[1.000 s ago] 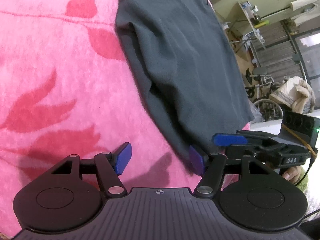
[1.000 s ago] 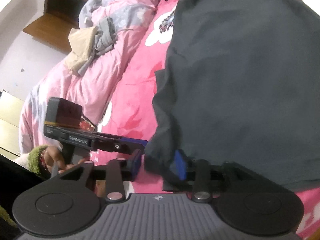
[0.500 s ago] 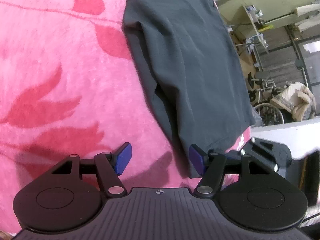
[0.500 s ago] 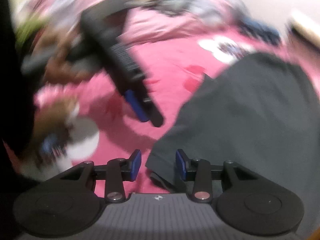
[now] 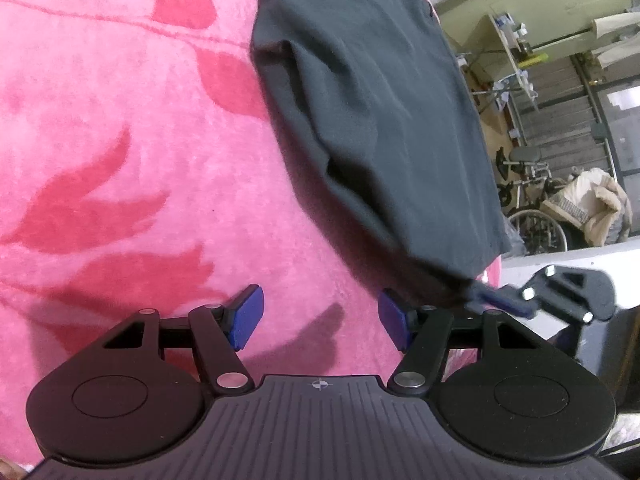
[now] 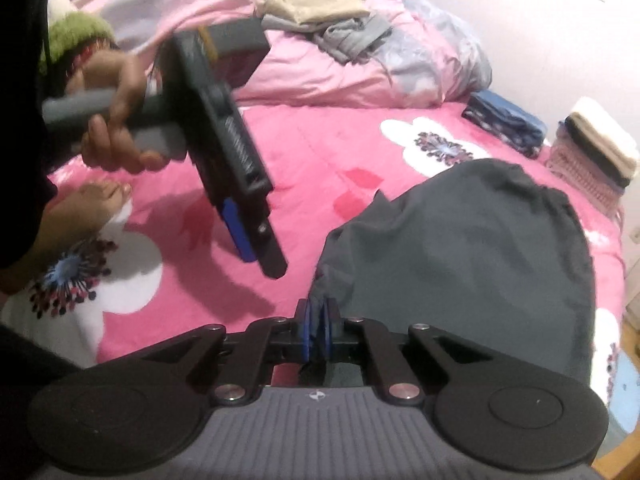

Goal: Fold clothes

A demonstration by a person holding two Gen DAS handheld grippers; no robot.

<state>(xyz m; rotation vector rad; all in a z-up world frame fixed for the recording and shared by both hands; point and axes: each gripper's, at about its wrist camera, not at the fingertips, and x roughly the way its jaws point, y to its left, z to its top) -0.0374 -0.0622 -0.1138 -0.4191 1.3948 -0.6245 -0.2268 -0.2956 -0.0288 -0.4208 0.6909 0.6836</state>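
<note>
Rolled upright now, the right gripper [image 6: 318, 330] has swung round so the bed lies level ahead of it, and its jaws have just been closing: the blue pads [image 6: 306, 330] are pinched tight on a bunched corner of the dark shirt [image 6: 460, 272]! A little tail of cloth hangs below the pads, and from the pinch the fabric rises in a ridge and spreads out ahead and to the right of the fingers.

Over on the other side, the left gripper [image 5: 320, 318] has hardly budged. Its jaws stand wide apart, nothing between them but pink blanket [image 5: 120, 140]. The shirt's near hem lies just beyond its right finger [image 5: 394, 316] and runs away up and to the right; whether the cloth touches that finger I cannot tell. The right gripper's blurred tip [image 5: 504, 298] sits at that same corner.

From the right wrist, the left gripper [image 6: 256, 240] hangs ahead and to the left of the pinch, tilted down over the blanket, a hand [image 6: 116, 116] wrapped round its grey handle.

Containers? None on show. Far beyond the fingers, loose clothes [image 6: 320, 4] sit heaped on the crumpled quilt [image 6: 420, 64], and folded stacks [image 6: 592, 152] rest at the far right edge of the bed, well apart from the shirt.
</note>
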